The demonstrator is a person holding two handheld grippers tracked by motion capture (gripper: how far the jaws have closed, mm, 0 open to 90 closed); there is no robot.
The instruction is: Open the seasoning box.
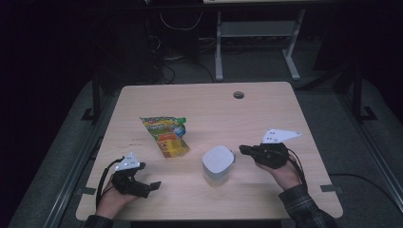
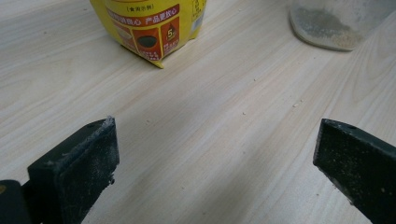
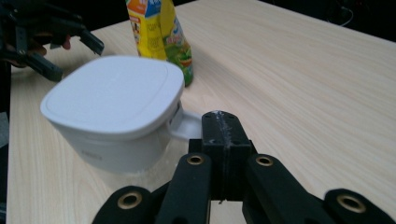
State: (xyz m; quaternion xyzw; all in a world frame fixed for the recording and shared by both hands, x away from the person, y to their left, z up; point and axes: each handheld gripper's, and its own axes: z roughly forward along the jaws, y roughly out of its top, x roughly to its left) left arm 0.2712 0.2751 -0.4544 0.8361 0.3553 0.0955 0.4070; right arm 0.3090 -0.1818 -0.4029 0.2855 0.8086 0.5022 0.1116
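- A white container (image 1: 218, 164) with a rounded-square lid (image 3: 114, 91) shut on top stands upright on the table's near middle; its lower body looks translucent, and a small handle tab (image 3: 187, 125) juts from its side.
- A yellow-green printed snack pouch (image 1: 165, 135) lies flat just left of it, slightly farther back.

Light wooden table (image 1: 266, 109), pale grain running across it, with a round cable hole (image 1: 238, 95) near the far edge. Lying flat just left of the middle is a yellow-green pouch (image 1: 165, 135). Standing just right of it is a white-lidded container (image 1: 217, 164), its base on the wood. Small crumbs (image 2: 271, 100) dot the near surface.
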